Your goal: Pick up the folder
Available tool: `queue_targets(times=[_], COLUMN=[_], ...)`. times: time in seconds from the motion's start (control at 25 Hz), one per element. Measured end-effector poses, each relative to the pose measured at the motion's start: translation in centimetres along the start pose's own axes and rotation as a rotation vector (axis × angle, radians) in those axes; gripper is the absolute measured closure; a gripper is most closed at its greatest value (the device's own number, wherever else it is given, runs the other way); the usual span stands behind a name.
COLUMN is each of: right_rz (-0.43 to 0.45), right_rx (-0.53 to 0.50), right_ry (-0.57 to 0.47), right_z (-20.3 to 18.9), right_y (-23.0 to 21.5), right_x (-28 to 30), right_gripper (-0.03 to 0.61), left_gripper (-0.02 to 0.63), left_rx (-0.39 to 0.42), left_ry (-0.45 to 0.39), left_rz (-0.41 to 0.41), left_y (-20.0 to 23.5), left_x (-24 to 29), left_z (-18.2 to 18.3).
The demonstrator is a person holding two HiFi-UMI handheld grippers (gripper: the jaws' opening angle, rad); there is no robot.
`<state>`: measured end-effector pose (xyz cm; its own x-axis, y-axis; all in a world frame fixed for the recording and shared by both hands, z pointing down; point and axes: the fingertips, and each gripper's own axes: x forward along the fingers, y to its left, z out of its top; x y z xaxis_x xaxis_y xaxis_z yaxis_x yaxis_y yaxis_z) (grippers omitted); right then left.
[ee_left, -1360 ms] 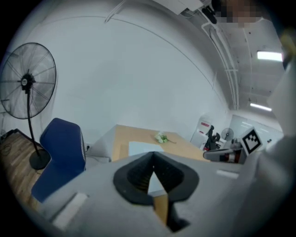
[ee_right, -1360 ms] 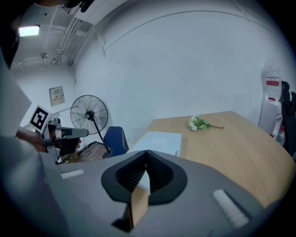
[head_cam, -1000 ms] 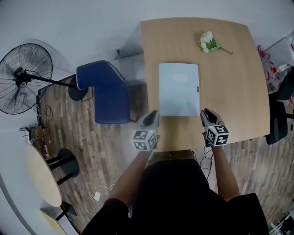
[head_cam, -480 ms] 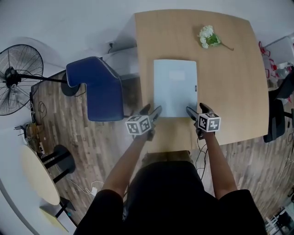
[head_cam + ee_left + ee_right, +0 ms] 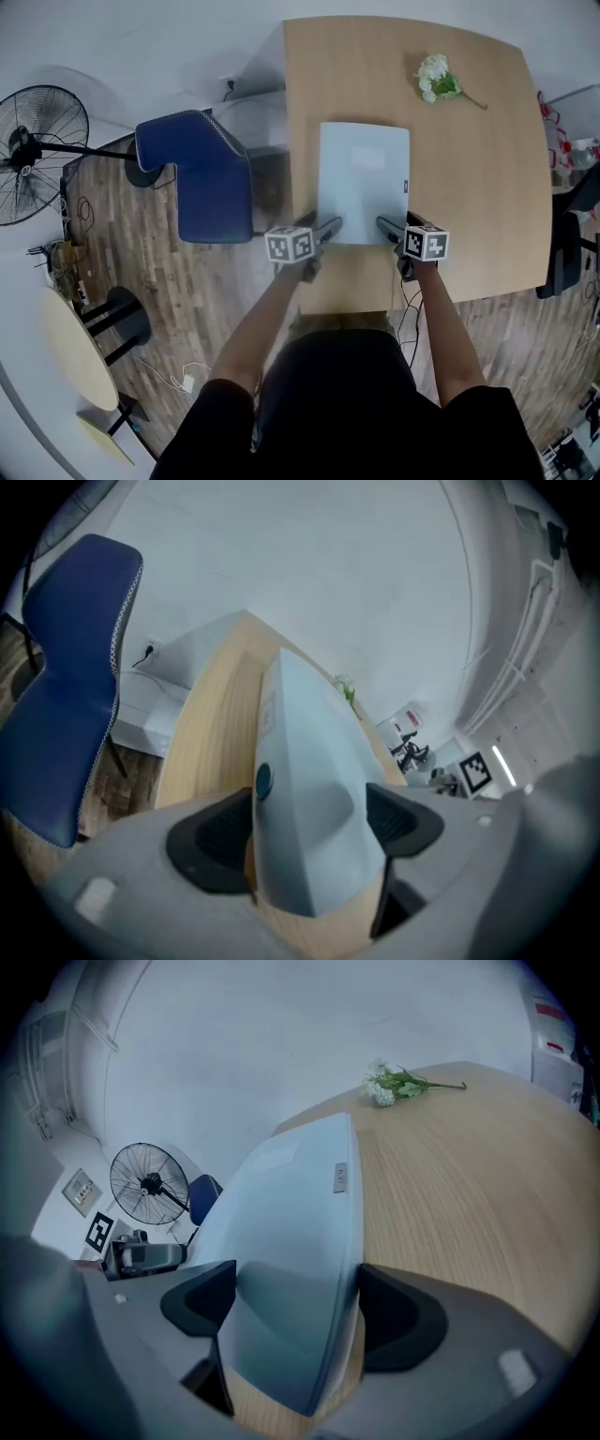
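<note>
Folder (image 5: 363, 183) lies on the table (image 5: 478, 169), with left tool (image 5: 330, 225) and right tool (image 5: 384, 225) each standing jaws parted, unclamped, astride one near corner, a spacing judged suited to bearing the wide, limp sheet level.

Office: wooden desk (image 5: 487, 187), blue chair (image 5: 211, 187), standing fan (image 5: 37, 155).

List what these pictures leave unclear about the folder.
1. Whether the folder is off the table: the head view looks straight down, and in both gripper views its own corner covers the wood beneath.
2. Its label print: too small in the head view.
3. The side tab: blurred in the right gripper view.
</note>
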<state>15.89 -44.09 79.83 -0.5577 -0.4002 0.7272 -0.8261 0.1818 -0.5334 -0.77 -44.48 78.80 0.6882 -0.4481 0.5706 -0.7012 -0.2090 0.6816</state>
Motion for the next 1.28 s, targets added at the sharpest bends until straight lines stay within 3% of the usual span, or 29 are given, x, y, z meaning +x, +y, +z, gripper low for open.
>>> queue_targets(times=[0.24,0.44,0.76,1.08,1.28], right_rz=[0.041,0.066,0.077,0.084,0.065], right_rx=[0.026,0.041,0.051,-0.128,-0.261], right_ry=[0.024,0.009,-0.060,-0.171,-0.276], right_z=[-0.1,-0.2,0.8,3.4,5.0], right_y=[-0.5,-0.6,0.3,3.3,6.9], right_x=[0.6,0.9,-1.5,-6.5,-11.9], right_gripper=[0.153,0.149,0.164,0.166,0.166], left_gripper=[0.235,0.238,0.249,0.246,0.244], left_rx=[-0.057,-0.055,-0.026,0.165,0.244], left_ry=[0.018,0.033,-0.069,-0.155,-0.235], left_rz=[0.011,0.014,0.021,-0.008,-0.043], left_y=[0.9,1.0,-2.0,-7.1,-11.6], left_x=[1.7,1.9,0.3,-3.1,-7.1], left_z=[-0.5,-0.4,0.8,3.2,4.3])
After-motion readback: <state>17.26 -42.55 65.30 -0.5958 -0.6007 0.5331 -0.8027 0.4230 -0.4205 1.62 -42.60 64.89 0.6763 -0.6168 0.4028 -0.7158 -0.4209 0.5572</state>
